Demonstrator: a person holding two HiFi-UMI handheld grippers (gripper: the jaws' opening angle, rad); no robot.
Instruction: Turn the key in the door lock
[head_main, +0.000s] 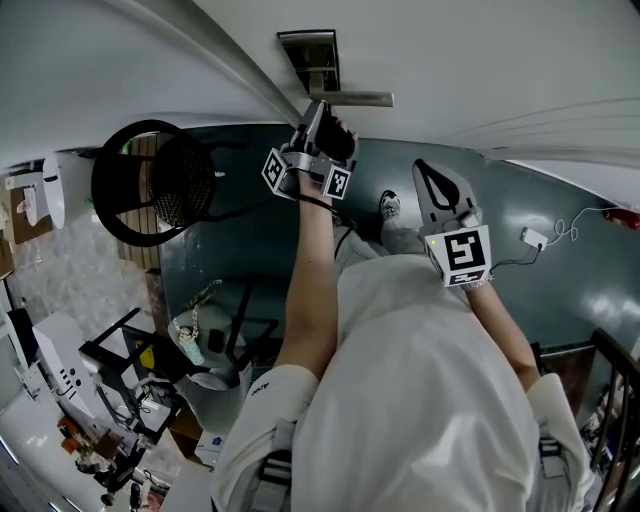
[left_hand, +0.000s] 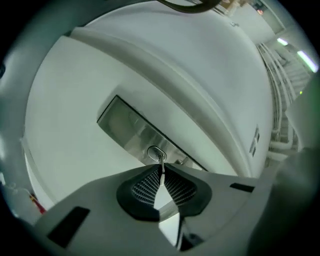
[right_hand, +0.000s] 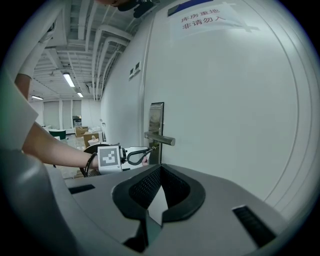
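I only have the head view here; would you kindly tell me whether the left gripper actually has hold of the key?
Observer: Yes. The left gripper has its fingers closed on the key, which sits in the keyhole.
Operator: Thank you. Is the right gripper carrying anything?
Observer: No. The right gripper has its fingers together with nothing between them, and it is held back from the door.

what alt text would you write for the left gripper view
The left gripper, seen from behind its jaws, is shut on a small key sitting in the keyhole of a brushed metal lock plate. The plate is set in a white door.
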